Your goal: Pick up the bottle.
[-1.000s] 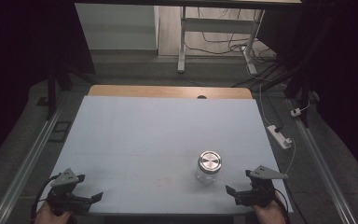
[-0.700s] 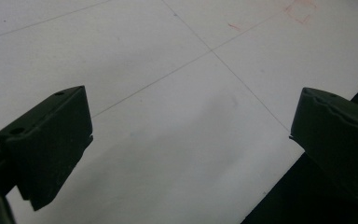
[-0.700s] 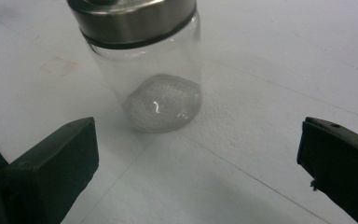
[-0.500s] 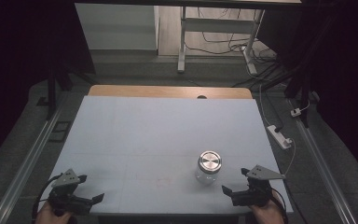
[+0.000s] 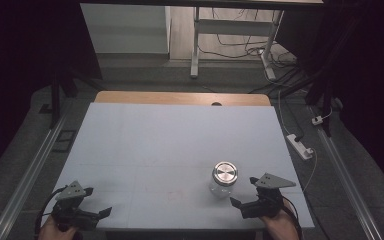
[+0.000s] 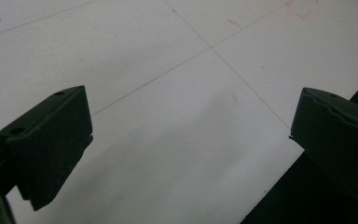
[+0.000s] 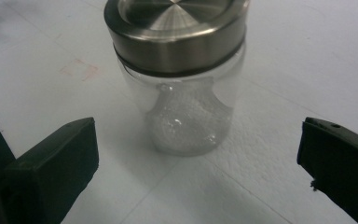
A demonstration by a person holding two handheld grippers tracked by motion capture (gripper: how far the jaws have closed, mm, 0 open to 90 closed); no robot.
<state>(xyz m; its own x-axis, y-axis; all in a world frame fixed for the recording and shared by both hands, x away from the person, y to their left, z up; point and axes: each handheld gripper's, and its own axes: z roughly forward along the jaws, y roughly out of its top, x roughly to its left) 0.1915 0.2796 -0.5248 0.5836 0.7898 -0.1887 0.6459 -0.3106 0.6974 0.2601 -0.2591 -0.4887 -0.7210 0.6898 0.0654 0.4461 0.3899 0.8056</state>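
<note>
Both claws wide, empty; right claw (image 5: 241, 204) nr jar (image 7: 182, 74), lid top cropped.

White counter (image 5: 180, 145), wooden strip along far edge; standing upright near right front corner, lidded glass jar (image 5: 224, 179).

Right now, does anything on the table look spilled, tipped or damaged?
Nothing stands out. The glass jar stands upright with its metal lid on, and the right tool is open near it.
</note>
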